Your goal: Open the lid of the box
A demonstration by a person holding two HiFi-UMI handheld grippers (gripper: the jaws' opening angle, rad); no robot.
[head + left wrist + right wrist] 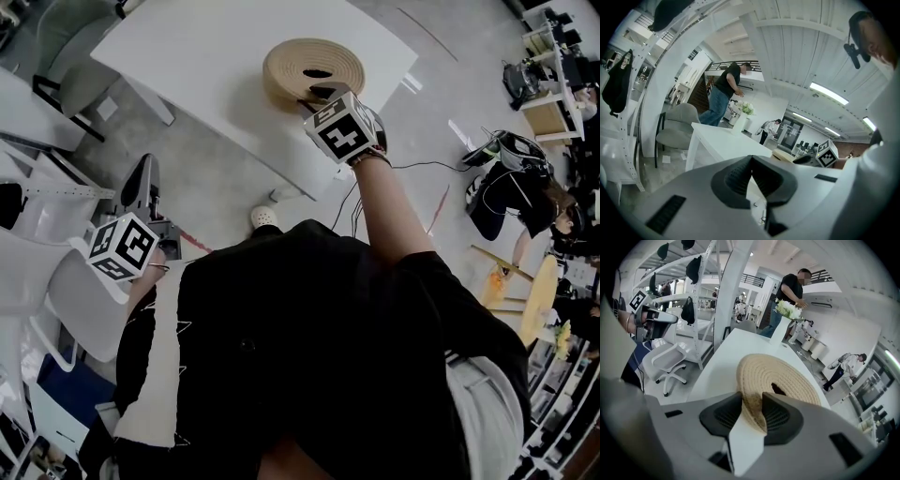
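At the left edge of the head view, the left gripper (142,173) hangs low beside the person's hip, over white chairs (80,300) and well apart from the table (206,56). Its marker cube (122,247) covers most of its body there, and only a dark sliver of one jaw shows above it. In the left gripper view the left gripper (751,160) has its ribbed pads brought together at the tips, and nothing sits between them. Only the table's white top (717,140) and floor show beyond. The gripper's own grey housing fills the lower part of that view. A grey chair (679,124) stands at the table's far end, and a person (724,91) stands behind it.

In the middle of the head view, the wearer's dark top (309,347) fills the lower frame and hides the floor beneath.

Further right, the round woven box (312,64) sits near the table's right-hand edge, and its lid (314,58) has a dark oval hole in the top. The seam between lid and box cannot be made out in any view. The right gripper (319,94) reaches it at arm's length, its cube (342,131) hiding the jaws from above. In the right gripper view the right gripper (752,411) has its jaws closed on the lid (780,376) at its near rim. One pad lies on each side of the woven edge, which runs down between them and out of sight. Whether the rim is raised off the box cannot be told. A vase of flowers (782,326) stands further along the table (719,364).
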